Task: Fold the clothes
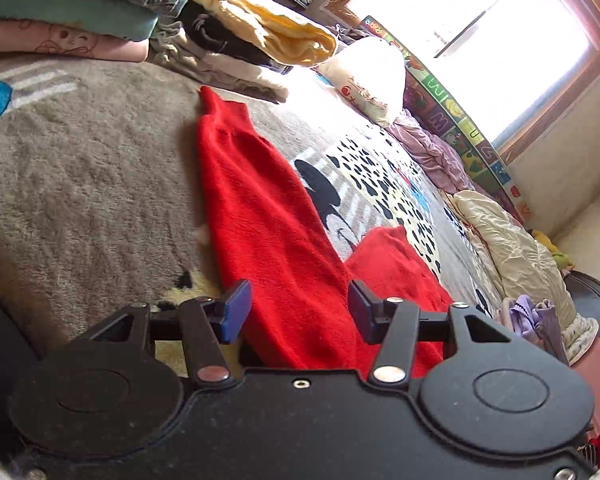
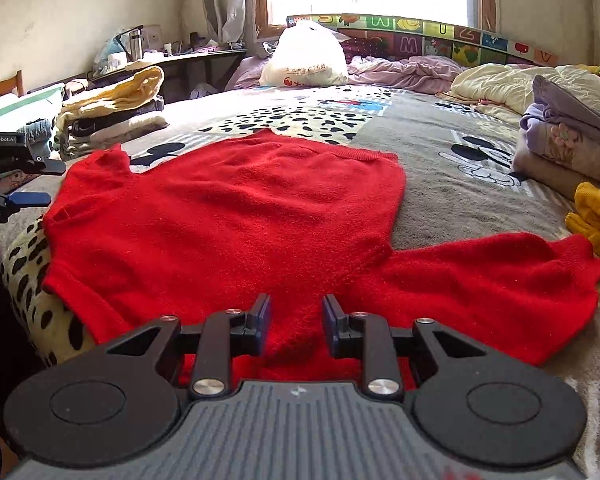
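One red sweater [image 2: 228, 216] lies spread flat on the bed [image 2: 452, 148], its body reaching from the near edge toward the middle. One sleeve [image 2: 496, 280] is flung out toward the right edge, while the other side seems already turned in near the left edge. I judge this garment barely begun: no body fold shows, and the out-flung sleeve has yet to be brought in. Finished work frames it: a folded stack [image 2: 112, 116] by the far left corner, another pile [image 2: 572, 140] at the right edge. A yellow garment [image 2: 596, 220] waits loose beside that pile.

The right gripper [image 2: 296, 320] hovers low over the sweater's near hem, level and pointing across the bed, jaws parted moderately with nothing between them. The left gripper [image 1: 298, 312] sits at the left edge, tilted, aimed along the sweater's side, jaws spread wider and likewise empty.
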